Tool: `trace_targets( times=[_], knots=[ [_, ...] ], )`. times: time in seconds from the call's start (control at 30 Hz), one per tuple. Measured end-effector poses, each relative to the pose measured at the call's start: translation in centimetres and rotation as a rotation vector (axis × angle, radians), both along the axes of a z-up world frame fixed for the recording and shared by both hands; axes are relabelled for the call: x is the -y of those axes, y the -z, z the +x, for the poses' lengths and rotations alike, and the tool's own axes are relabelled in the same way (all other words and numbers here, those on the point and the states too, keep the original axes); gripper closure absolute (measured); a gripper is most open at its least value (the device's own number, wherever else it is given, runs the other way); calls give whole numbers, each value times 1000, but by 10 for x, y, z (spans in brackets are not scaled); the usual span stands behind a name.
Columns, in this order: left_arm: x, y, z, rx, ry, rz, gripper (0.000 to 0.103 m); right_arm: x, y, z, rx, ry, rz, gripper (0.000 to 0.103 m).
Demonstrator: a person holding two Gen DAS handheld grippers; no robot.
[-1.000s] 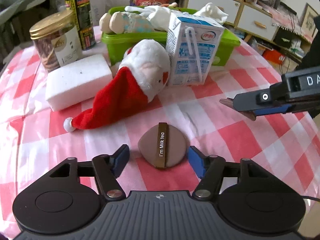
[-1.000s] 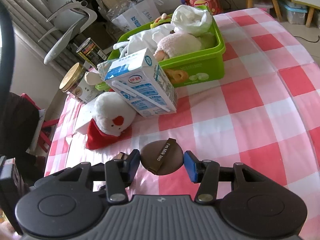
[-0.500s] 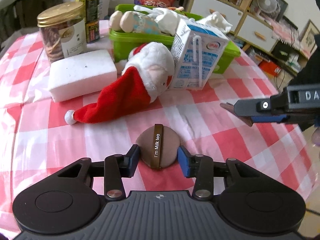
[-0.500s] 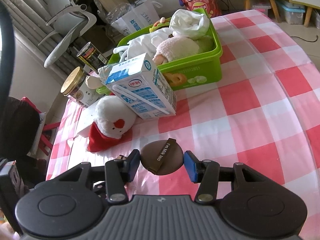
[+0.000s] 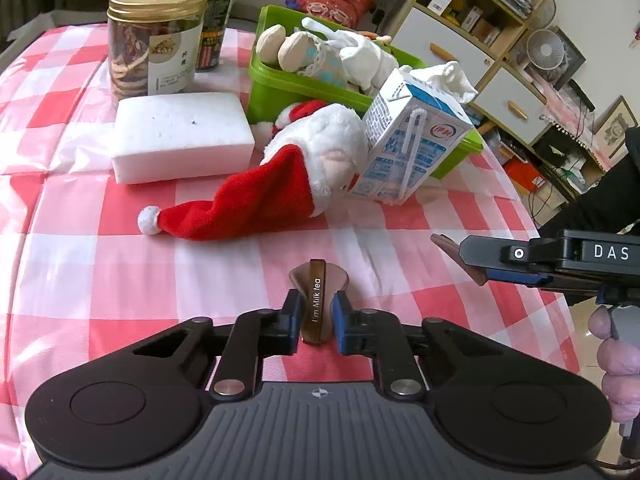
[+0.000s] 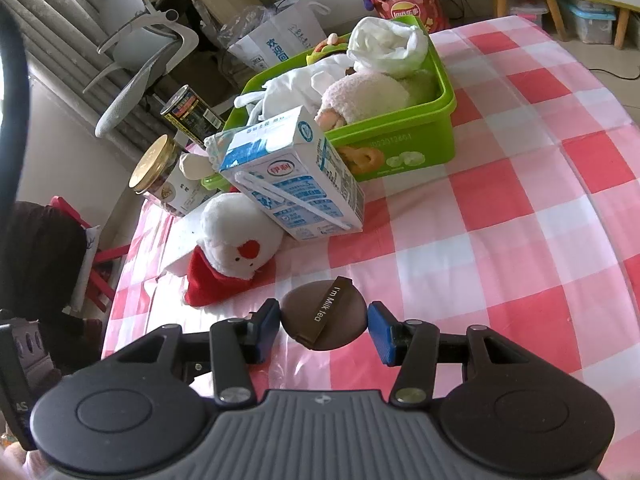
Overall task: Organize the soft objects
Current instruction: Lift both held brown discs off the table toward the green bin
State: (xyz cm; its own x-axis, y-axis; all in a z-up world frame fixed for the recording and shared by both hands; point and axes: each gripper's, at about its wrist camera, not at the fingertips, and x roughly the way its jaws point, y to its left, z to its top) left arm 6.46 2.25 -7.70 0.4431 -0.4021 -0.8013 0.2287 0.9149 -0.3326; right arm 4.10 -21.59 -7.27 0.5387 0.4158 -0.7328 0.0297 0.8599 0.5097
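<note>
My left gripper [image 5: 316, 322] is shut on a brown powder puff [image 5: 318, 292] with an "I'm Milk tea" strap, squeezing it narrow just above the checked cloth. My right gripper [image 6: 323, 330] holds a second brown puff [image 6: 324, 320] between its blue pads; the puff keeps its round shape and a small gap shows at the right pad. That gripper also shows side-on in the left wrist view [image 5: 460, 260]. A Santa plush [image 5: 280, 184] lies ahead. A green basket [image 5: 280, 84] holds several soft toys and cloths.
A milk carton [image 5: 408, 152] leans between the Santa plush and the basket. A white sponge block [image 5: 180, 136], a gold-lidded jar [image 5: 156, 36] and a tin can [image 5: 214, 12] stand at the back left. The table edge runs along the right.
My left gripper closed from wide open around the puff on the cloth to shut on it, squeezing it narrow. My right gripper has barely moved with its puff.
</note>
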Motion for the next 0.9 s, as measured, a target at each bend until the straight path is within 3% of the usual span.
trace_targets(
  times=[0.33,0.7,0.9],
  knots=[
    [3,-6,-4,25,12,-2,101,0,0,-1,2,1,5,78],
    [0,-30,-8,69,10,-94,103,10,-13,-3,35,22,59,78],
    [8,-30,-11,81,28,-59,103,14,-19,-2,49,39,70,78]
  ],
)
